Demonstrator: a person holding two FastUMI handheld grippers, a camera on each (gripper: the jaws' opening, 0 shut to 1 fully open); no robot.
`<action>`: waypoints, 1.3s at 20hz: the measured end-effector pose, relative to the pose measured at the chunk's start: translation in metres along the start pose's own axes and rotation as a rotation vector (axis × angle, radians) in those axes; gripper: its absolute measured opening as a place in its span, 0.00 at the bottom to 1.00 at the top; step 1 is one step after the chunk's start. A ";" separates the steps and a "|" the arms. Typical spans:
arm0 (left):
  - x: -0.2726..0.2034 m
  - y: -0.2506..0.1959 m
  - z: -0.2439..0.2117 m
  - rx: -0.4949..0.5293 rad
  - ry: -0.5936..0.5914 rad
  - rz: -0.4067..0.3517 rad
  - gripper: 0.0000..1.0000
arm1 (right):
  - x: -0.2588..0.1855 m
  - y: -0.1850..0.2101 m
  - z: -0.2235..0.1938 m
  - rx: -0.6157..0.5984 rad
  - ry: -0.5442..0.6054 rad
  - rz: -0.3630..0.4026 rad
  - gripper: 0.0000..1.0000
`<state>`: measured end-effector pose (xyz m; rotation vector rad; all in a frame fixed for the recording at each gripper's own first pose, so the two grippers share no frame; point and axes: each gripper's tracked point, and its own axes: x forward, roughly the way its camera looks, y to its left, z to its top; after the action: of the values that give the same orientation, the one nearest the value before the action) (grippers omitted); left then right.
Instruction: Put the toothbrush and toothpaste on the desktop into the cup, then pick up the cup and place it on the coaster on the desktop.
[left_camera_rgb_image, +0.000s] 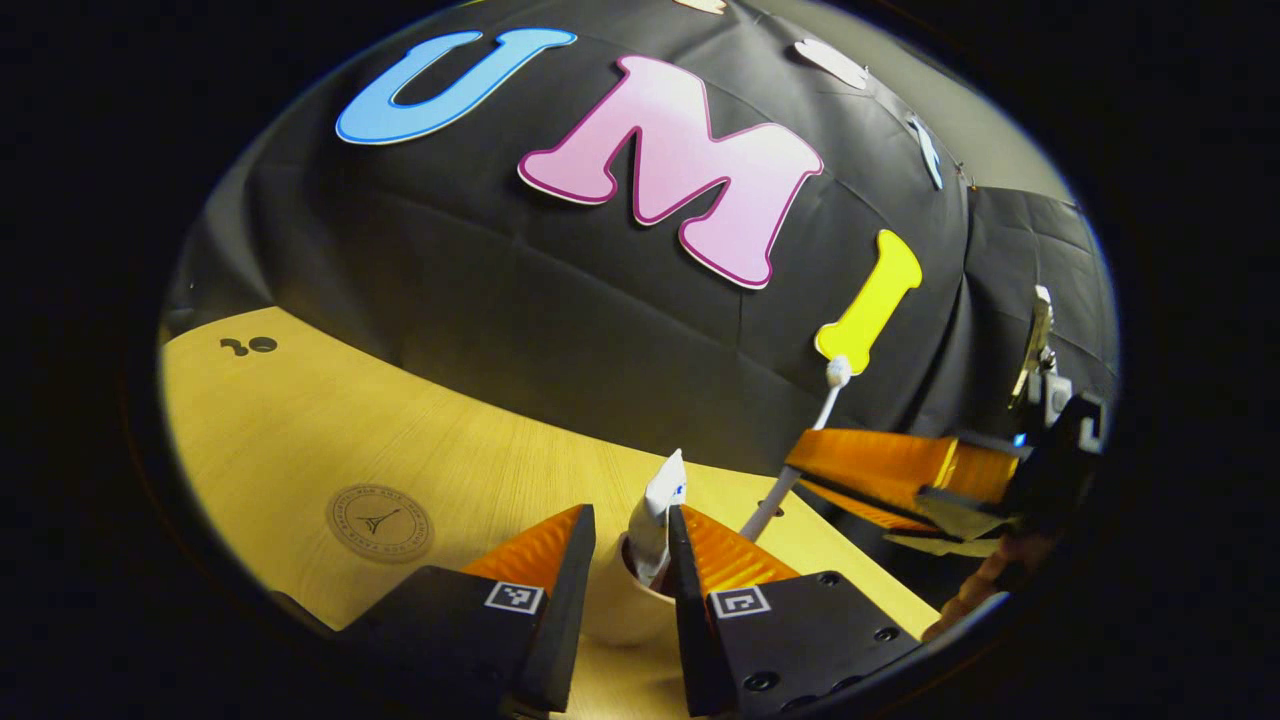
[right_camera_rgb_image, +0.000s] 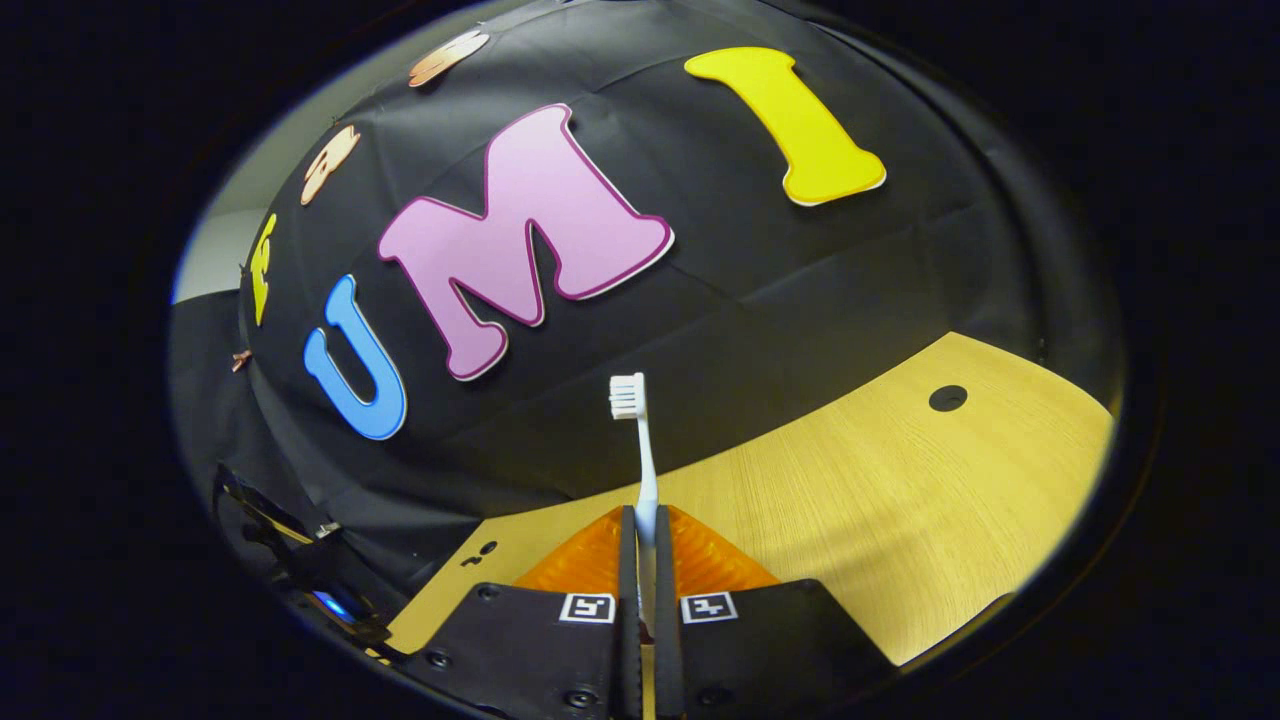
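In the left gripper view a pale cup (left_camera_rgb_image: 622, 612) stands on the desk between my left gripper's (left_camera_rgb_image: 630, 522) open fingers. The white toothpaste tube (left_camera_rgb_image: 655, 510) stands upright in the cup and leans on the right-hand pad. To the right of the cup, the right gripper (left_camera_rgb_image: 800, 475) hovers with the white toothbrush (left_camera_rgb_image: 820, 410) tilted, head up, its lower end near the cup. The right gripper view shows my right gripper (right_camera_rgb_image: 645, 522) shut on the toothbrush (right_camera_rgb_image: 640, 450), bristles at the top. The round coaster (left_camera_rgb_image: 380, 522) lies on the desk, left of the cup.
The wooden desk (left_camera_rgb_image: 300, 420) reaches back to the black cloth wall. It has a small cable hole (left_camera_rgb_image: 250, 345) at the far left, and another hole (right_camera_rgb_image: 947, 398) is in the right gripper view. A dark device (right_camera_rgb_image: 300, 560) sits at that view's lower left.
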<state>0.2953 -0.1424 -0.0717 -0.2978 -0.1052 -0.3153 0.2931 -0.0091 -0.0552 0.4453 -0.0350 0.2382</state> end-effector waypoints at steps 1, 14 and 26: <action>-0.005 0.001 0.000 -0.008 0.001 0.002 0.46 | 0.004 0.000 -0.007 0.003 0.011 -0.001 0.09; -0.071 0.019 -0.042 -0.133 0.098 0.087 0.46 | 0.014 -0.024 -0.056 -0.014 0.094 -0.070 0.18; -0.080 0.037 -0.048 -0.109 0.119 0.104 0.46 | -0.042 -0.037 -0.052 -0.212 0.270 -0.006 0.24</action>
<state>0.2346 -0.1007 -0.1395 -0.3903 0.0445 -0.2351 0.2597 -0.0279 -0.1217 0.1992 0.2040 0.2841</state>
